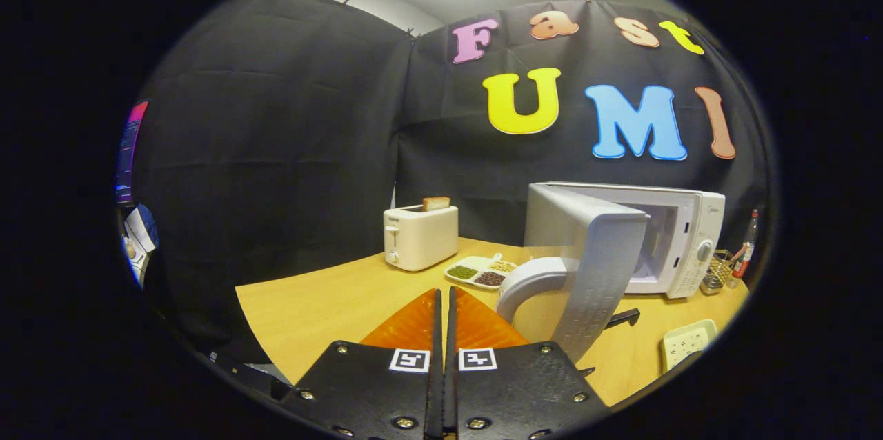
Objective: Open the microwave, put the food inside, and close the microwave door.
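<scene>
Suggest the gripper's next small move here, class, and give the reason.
Probably open the jaws and head toward the divided food dish beside the toaster. The microwave door already stands swung open, the gripper is shut on nothing, and the food sits on the table.

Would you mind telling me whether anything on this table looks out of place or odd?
Nothing is spilled or damaged. The microwave door stands wide open, swung towards the shut, empty claw, and a slice of toast sticks up from the toaster.
</scene>
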`<state>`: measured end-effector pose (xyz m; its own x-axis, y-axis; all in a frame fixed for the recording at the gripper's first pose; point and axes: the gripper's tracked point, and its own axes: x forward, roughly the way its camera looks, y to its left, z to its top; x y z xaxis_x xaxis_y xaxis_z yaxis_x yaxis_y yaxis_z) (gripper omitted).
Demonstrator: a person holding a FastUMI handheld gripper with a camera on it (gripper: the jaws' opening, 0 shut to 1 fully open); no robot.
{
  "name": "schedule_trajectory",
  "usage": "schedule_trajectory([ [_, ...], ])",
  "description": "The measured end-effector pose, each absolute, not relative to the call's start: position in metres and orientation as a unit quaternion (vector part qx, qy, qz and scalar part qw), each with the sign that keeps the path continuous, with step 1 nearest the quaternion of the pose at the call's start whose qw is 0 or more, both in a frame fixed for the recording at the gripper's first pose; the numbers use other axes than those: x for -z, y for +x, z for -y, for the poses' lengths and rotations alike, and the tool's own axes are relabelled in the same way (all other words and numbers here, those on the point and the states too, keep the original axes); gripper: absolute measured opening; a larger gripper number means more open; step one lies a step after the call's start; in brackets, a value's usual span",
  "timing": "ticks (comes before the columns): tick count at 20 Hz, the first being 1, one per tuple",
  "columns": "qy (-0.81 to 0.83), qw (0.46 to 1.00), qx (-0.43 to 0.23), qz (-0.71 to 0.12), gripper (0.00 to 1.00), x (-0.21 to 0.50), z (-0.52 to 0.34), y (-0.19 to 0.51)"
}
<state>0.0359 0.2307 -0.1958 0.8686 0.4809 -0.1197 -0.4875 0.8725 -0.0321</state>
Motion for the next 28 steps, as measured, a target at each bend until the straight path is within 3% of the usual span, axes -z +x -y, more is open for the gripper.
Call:
schedule_trajectory([
  [14, -0.023, 0.996, -0.049, -0.069, 0.01, 0.203, -0.031, 0.127],
  [28, -0.052, 0.995, 0.040, -0.074, 0.01, 0.204, 0.039, 0.219],
])
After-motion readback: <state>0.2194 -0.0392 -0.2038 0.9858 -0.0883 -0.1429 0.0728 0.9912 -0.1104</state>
